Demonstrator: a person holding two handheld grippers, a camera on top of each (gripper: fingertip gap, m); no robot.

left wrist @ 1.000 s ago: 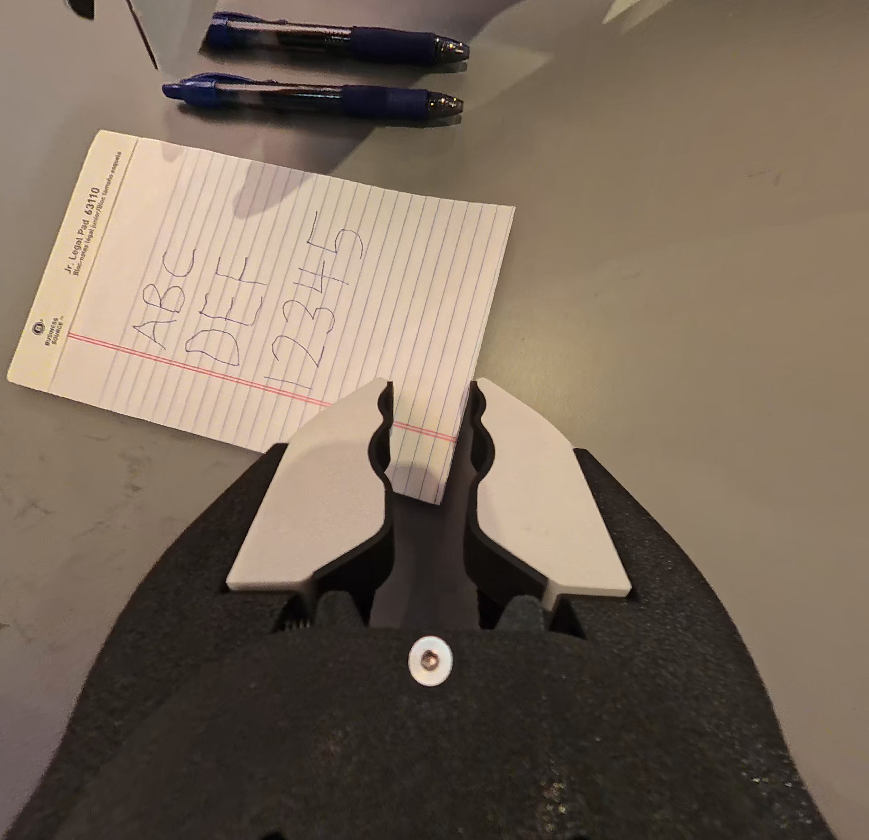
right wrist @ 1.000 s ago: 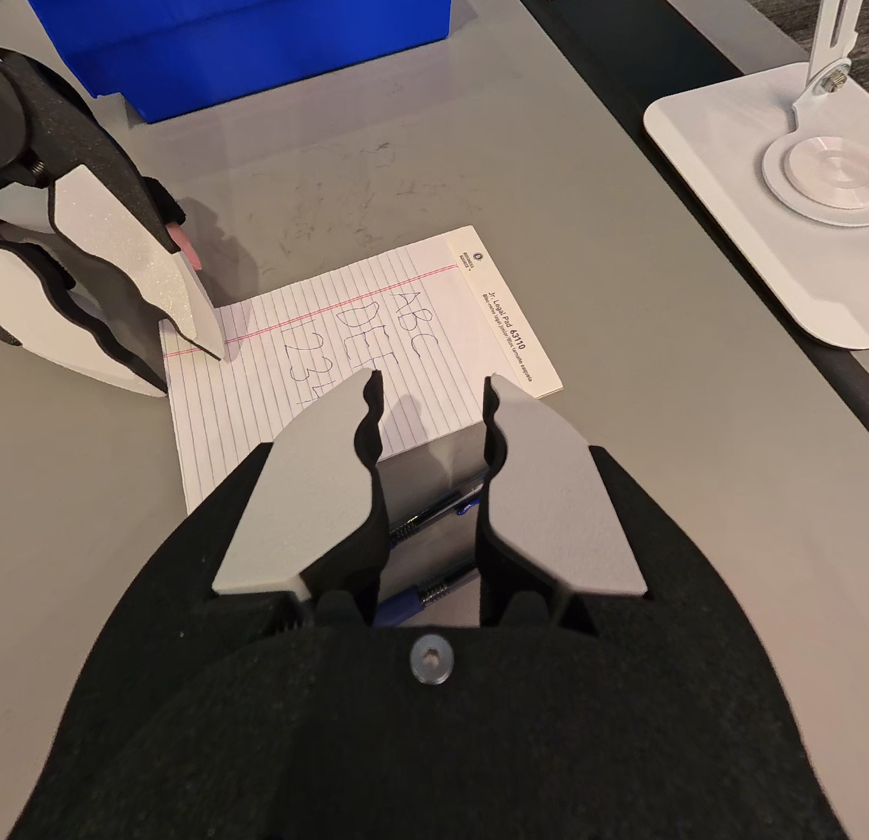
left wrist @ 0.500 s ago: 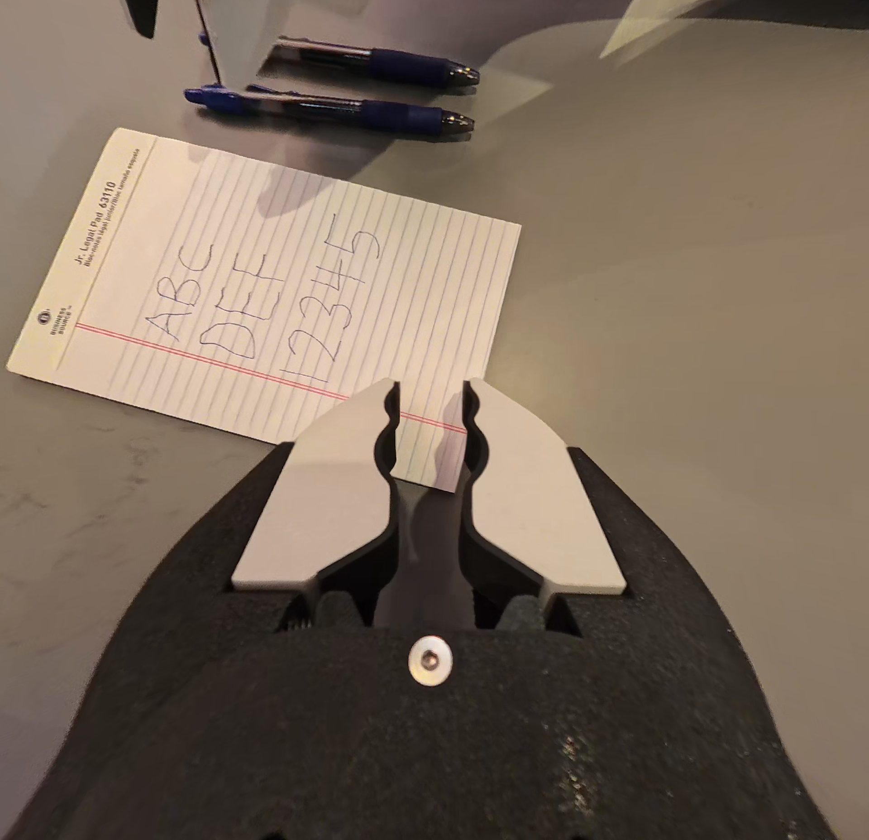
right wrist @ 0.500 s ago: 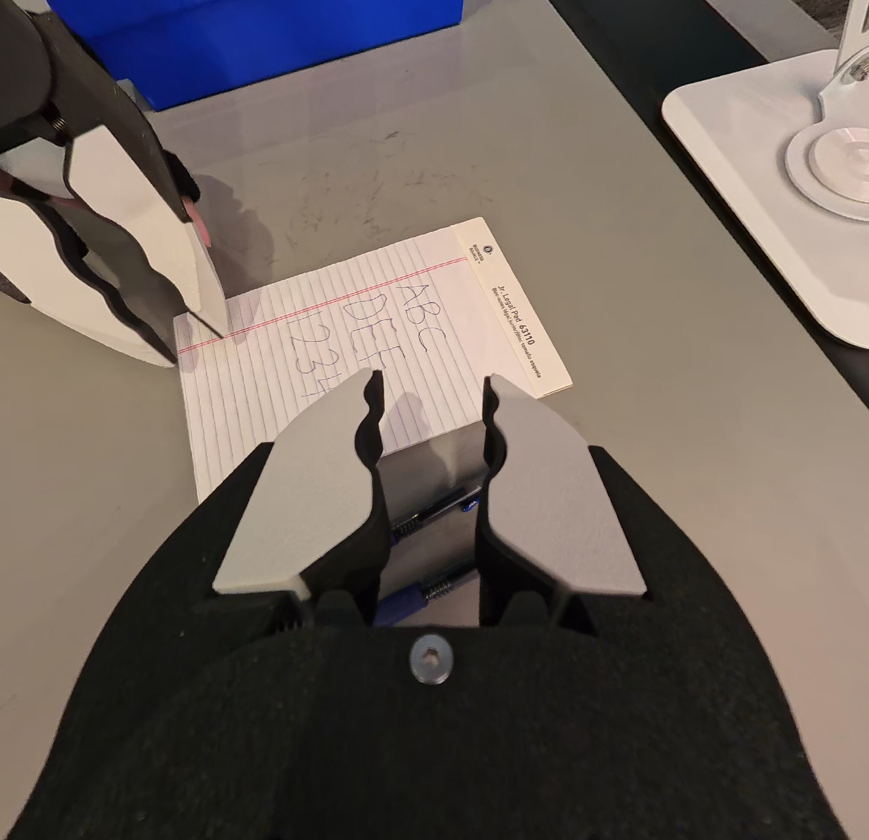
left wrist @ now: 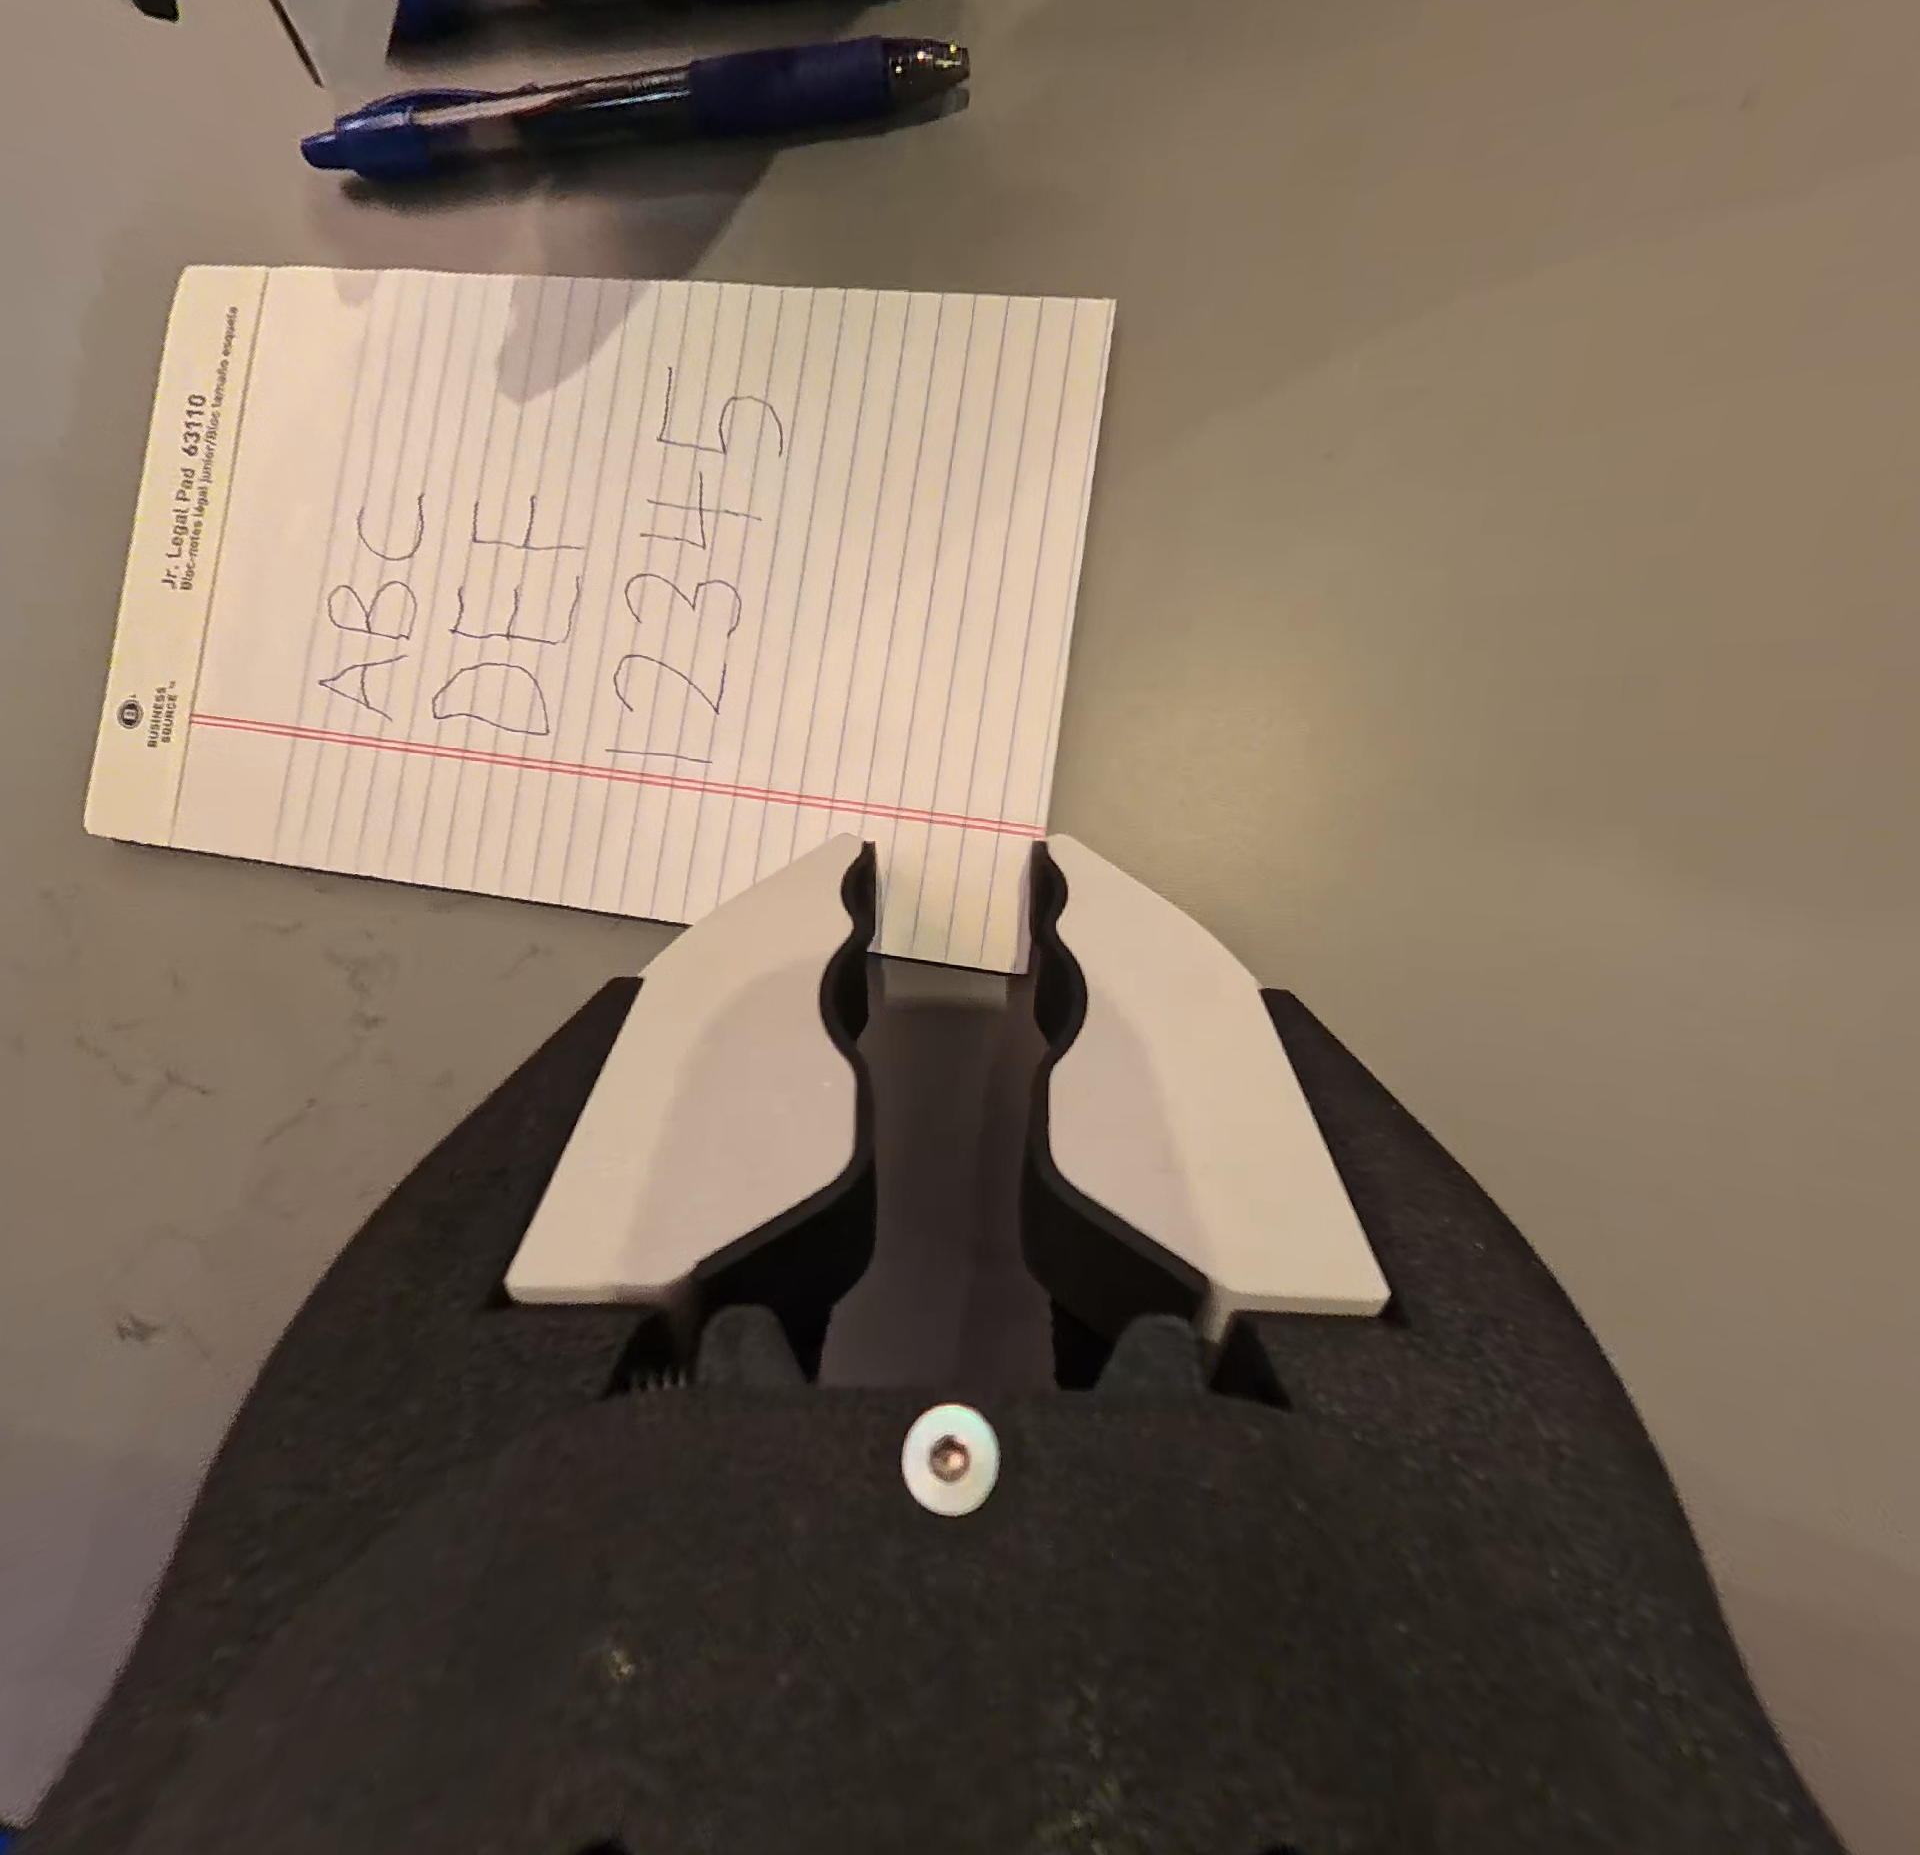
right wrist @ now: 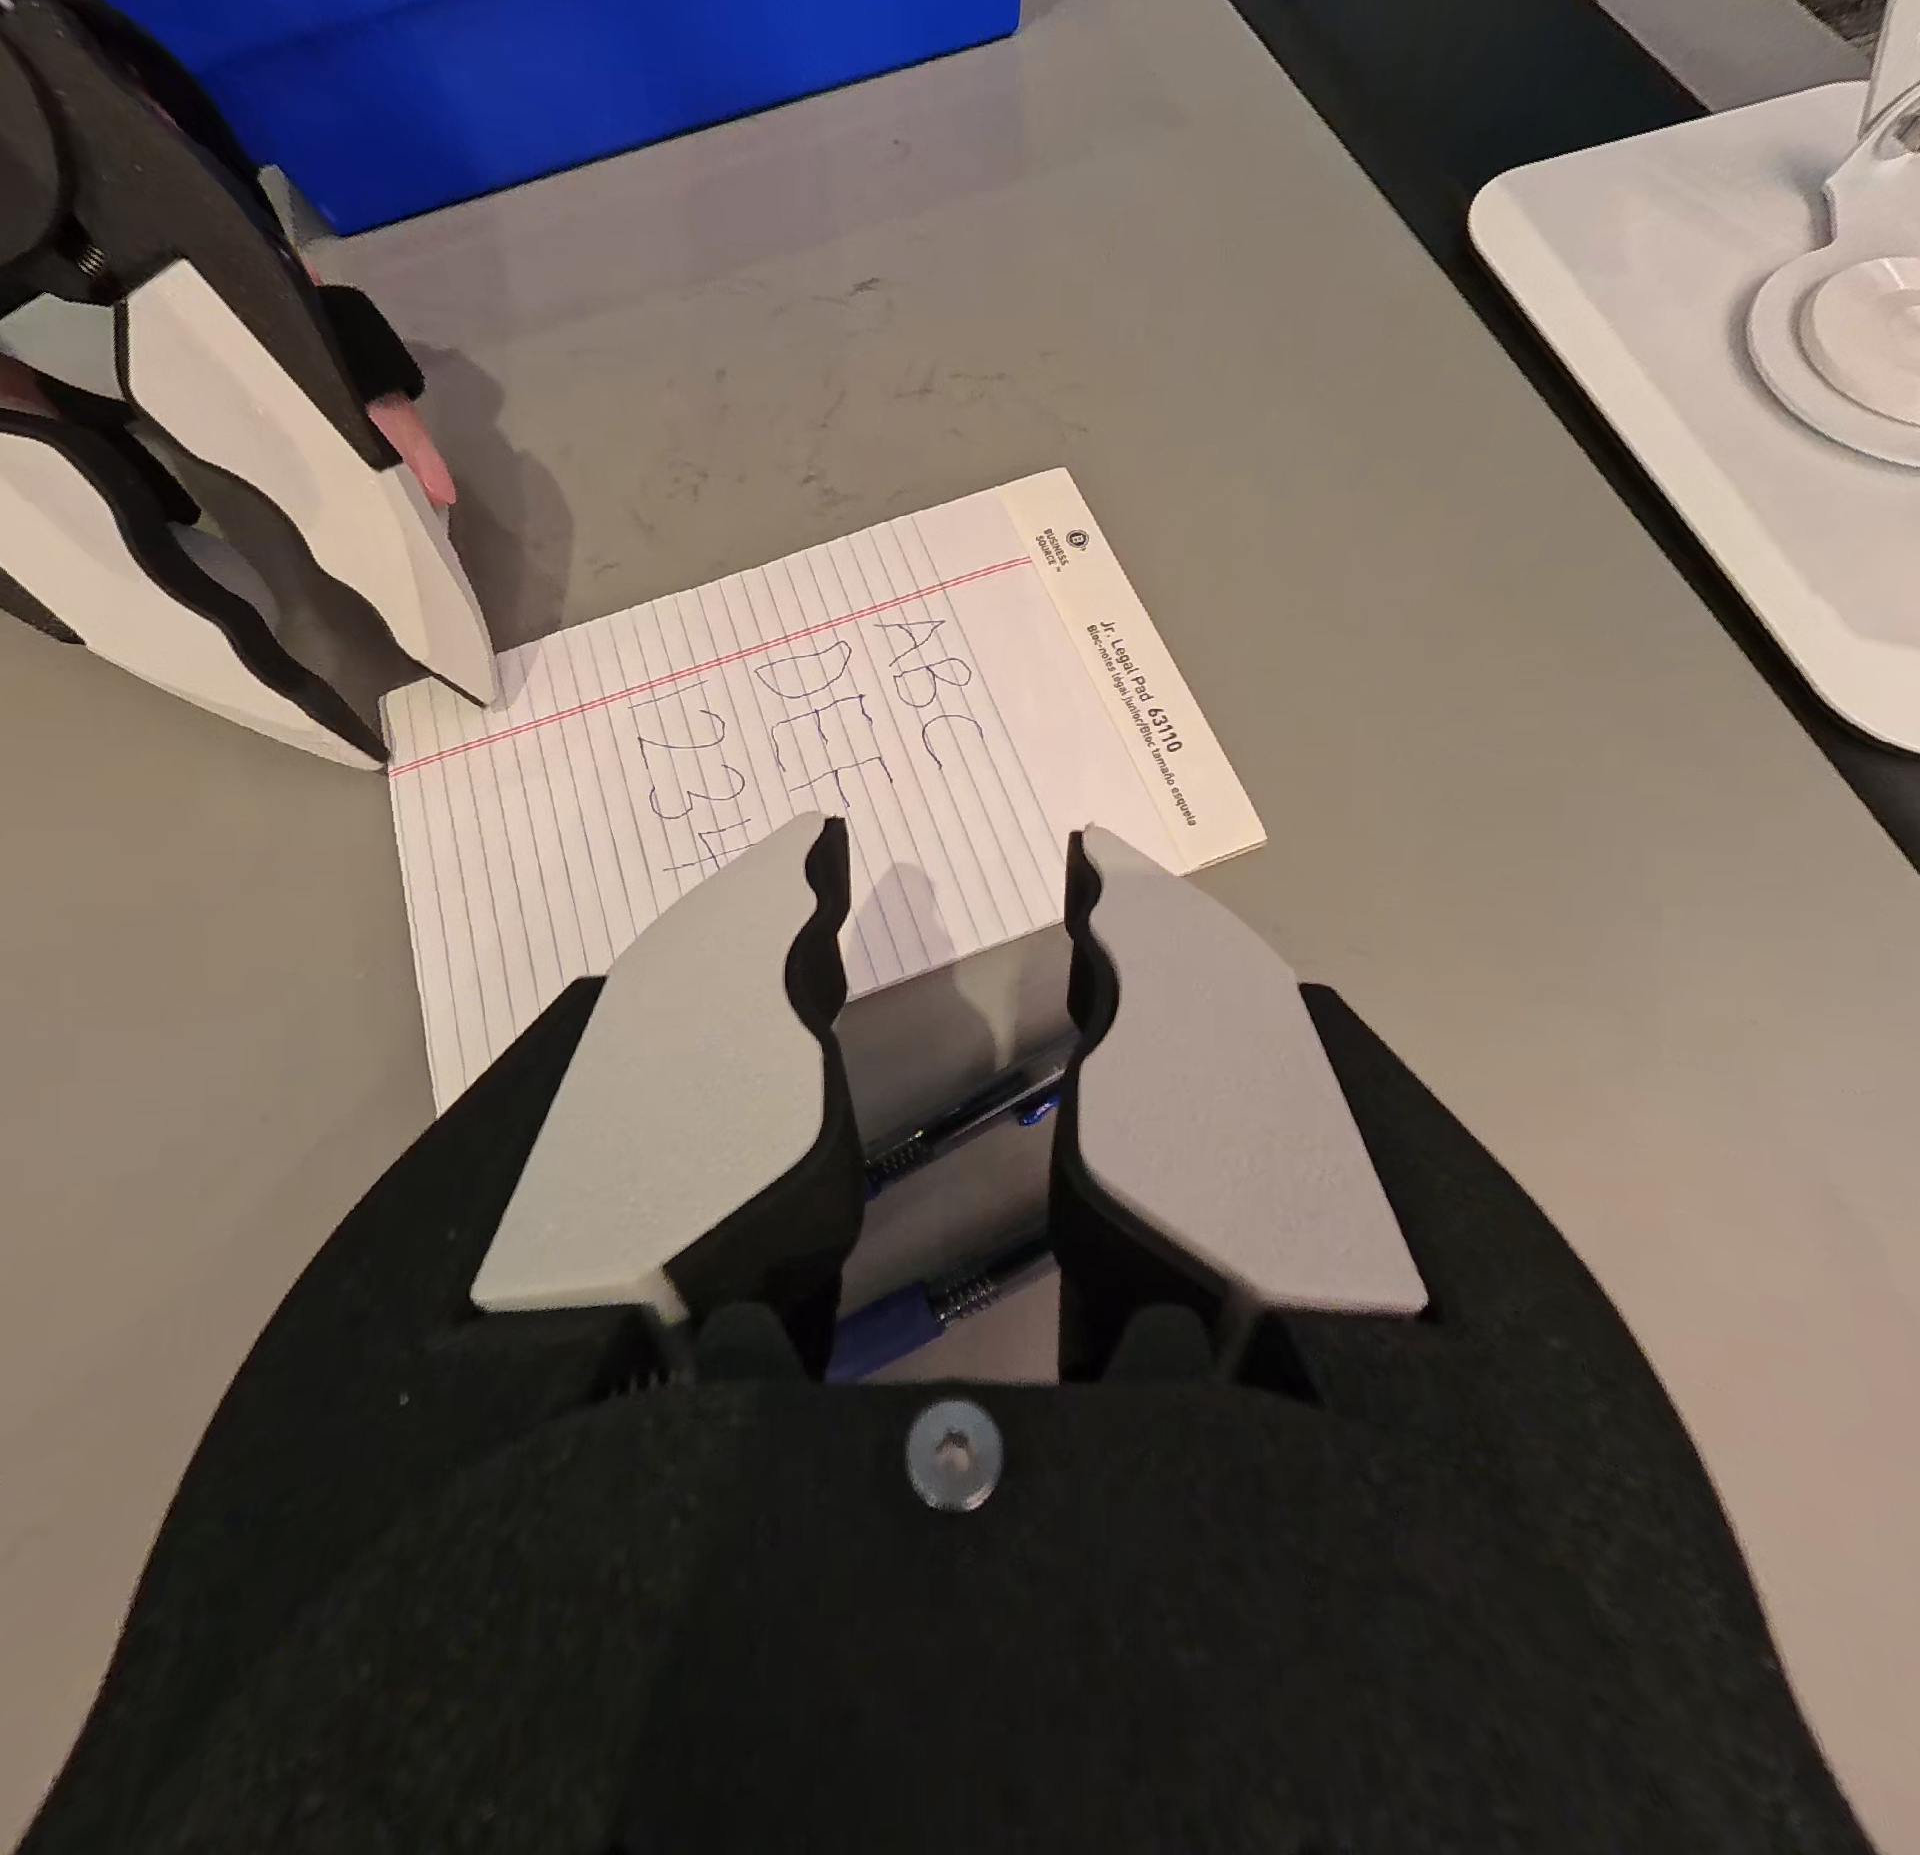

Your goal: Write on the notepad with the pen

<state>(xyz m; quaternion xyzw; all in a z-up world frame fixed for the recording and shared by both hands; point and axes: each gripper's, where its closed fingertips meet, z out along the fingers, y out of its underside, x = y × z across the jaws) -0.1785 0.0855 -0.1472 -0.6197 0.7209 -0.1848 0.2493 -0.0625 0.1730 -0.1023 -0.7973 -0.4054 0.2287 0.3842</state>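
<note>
A: White lined notepad flat on the grey table, handwriting already on it. My left gripper sits at its corner, fingers apart, empty.

B: Pens?

A: Two blue pens just beyond the pad, on the table. My right gripper hangs over them, fingers apart, nothing held.

B: Background?

A: Blue bin, white stand base.

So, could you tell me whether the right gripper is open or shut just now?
Open. The right gripper shows a clear gap between its fingers and holds nothing; both pens lie on the table.
</note>
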